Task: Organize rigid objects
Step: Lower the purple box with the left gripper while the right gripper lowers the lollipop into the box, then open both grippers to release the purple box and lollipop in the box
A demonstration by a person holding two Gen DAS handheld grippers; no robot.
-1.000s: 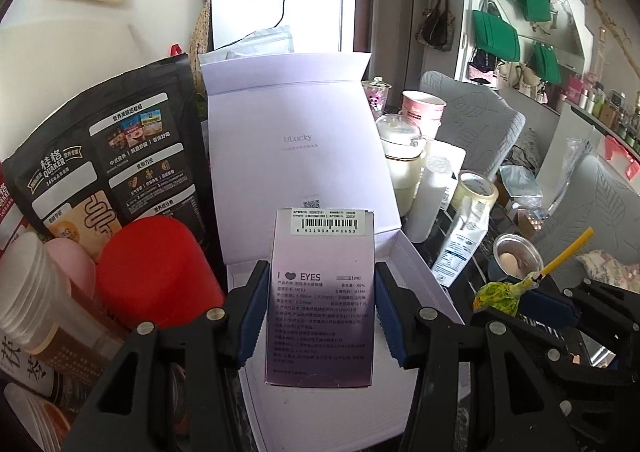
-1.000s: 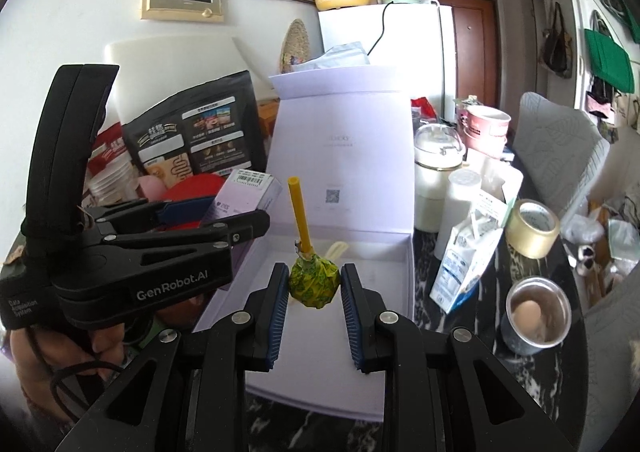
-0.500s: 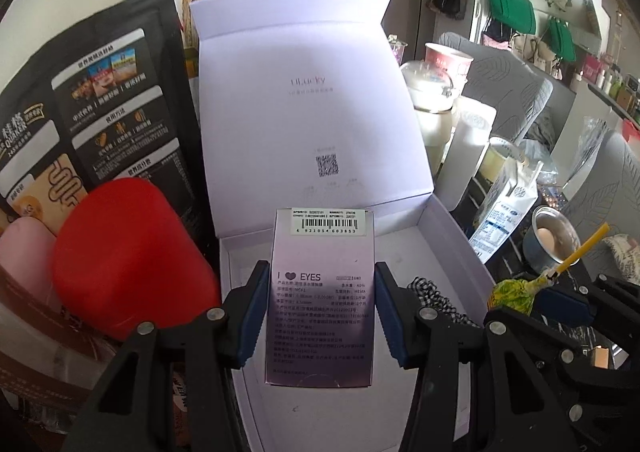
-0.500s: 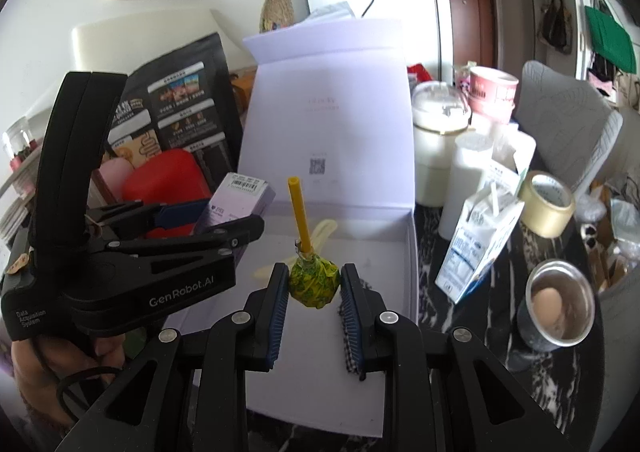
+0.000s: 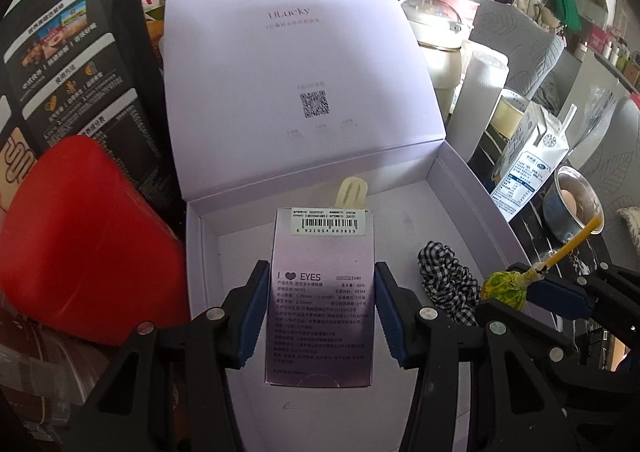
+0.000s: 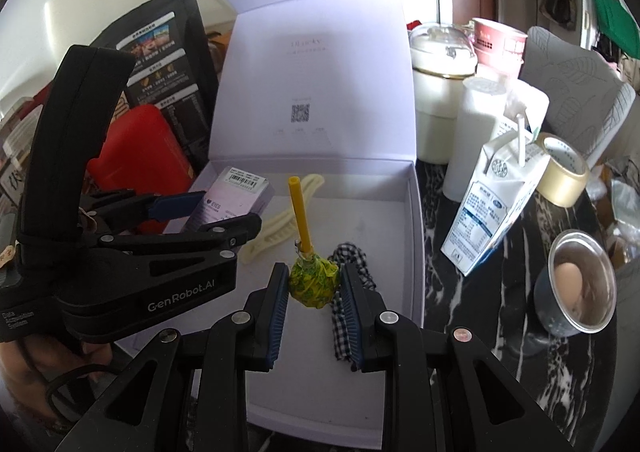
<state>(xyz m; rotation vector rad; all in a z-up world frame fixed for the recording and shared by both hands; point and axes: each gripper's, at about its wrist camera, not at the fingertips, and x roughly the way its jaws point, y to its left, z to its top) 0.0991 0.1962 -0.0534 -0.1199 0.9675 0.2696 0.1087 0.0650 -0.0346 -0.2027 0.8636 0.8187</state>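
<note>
Both hand-held grippers lower: carton (image 5: 322, 292), lollipop (image 6: 313, 279) nearer box (image 6: 414, 220) floor.

left gripper (image 5: 320, 310) clamps lilac carton (image 5: 322, 292) | over open white box (image 5: 460, 188) | scrunchie (image 5: 444, 276) inside

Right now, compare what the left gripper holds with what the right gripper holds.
The purple carton in the left gripper is flat-sided and printed with text and a barcode; the lollipop in the right gripper is a round head in a yellow-green wrapper on a yellow stick. The carton spreads its jaws wider. Both are clamped over the open white box.
</note>
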